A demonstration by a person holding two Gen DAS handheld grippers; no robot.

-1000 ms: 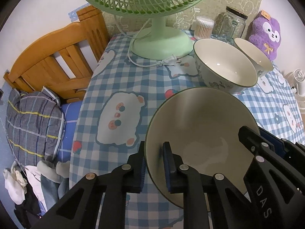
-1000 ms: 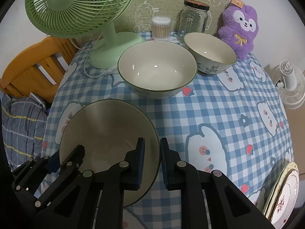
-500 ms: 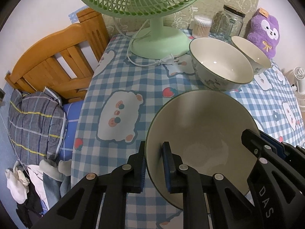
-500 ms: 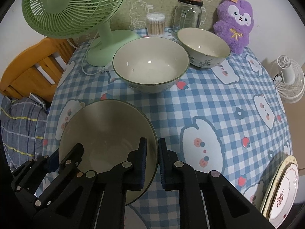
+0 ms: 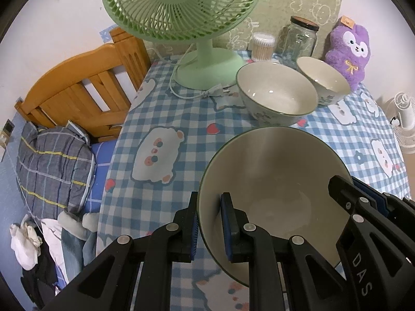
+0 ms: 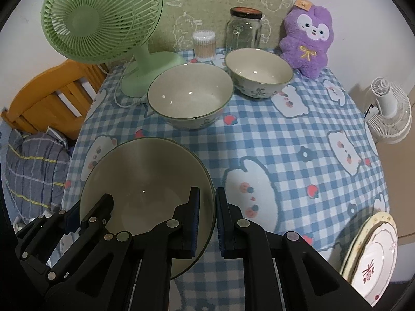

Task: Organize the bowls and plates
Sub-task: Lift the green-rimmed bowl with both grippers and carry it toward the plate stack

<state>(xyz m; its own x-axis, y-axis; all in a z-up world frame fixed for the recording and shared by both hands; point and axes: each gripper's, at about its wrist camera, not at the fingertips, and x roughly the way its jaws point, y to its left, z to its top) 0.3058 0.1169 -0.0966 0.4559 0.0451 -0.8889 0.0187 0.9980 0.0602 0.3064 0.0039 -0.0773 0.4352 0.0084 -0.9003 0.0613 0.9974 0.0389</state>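
a: where's the big bowl [image 5: 275,181]?

b: over the near part of the bench [image 6: 298,140], carried from both sides. the left gripper [image 5: 209,226] is clamped on its left rim, one pad inside and one outside; the right gripper [image 6: 207,220] pinches the right rim the same way.

a: and the others?

b: a medium bowl [image 6: 190,96] and a small bowl [image 6: 259,72] stand farther back, near the green fan [image 6: 103,26]. plates [image 6: 373,259] sit at the bench's right edge.

Cream bowl [image 5: 275,181] aloft — two more bowls [image 6: 190,96] behind.
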